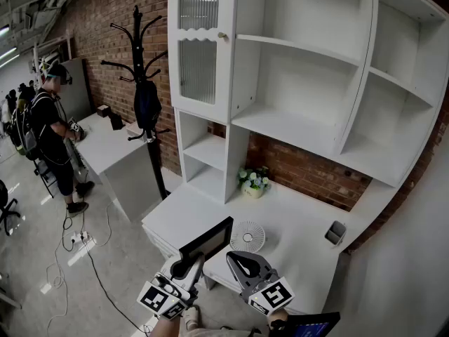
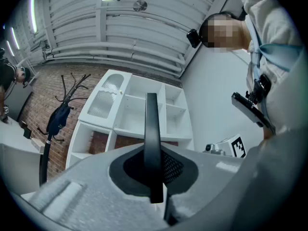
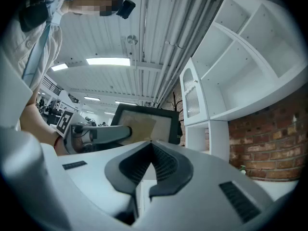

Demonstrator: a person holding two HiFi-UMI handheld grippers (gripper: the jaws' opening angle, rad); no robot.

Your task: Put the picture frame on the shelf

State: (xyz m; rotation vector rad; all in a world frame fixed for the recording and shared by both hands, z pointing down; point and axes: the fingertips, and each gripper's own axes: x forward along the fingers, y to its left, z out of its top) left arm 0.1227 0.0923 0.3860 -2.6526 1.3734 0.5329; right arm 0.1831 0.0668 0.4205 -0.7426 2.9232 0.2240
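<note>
A black picture frame [image 1: 208, 240] with a pale brownish face [image 3: 143, 126] is held in the air in front of the white desk. My left gripper [image 1: 192, 261] is shut on its lower edge. In the left gripper view the frame [image 2: 152, 138] stands edge-on between the pads, pointing up at the white shelf unit [image 2: 144, 110]. My right gripper [image 1: 239, 260] hovers just right of the frame, shut with nothing between its fingers [image 3: 166, 163]. The shelf unit [image 1: 295, 128] rises behind the desk, and its open compartments are bare.
On the white desk top [image 1: 182, 213] lie a small round fan [image 1: 247, 236], a pot of flowers [image 1: 253, 182] and a dark holder [image 1: 335, 232]. A black coat rack [image 1: 142, 97] stands at the left. A person [image 1: 52, 133] stands by a far table.
</note>
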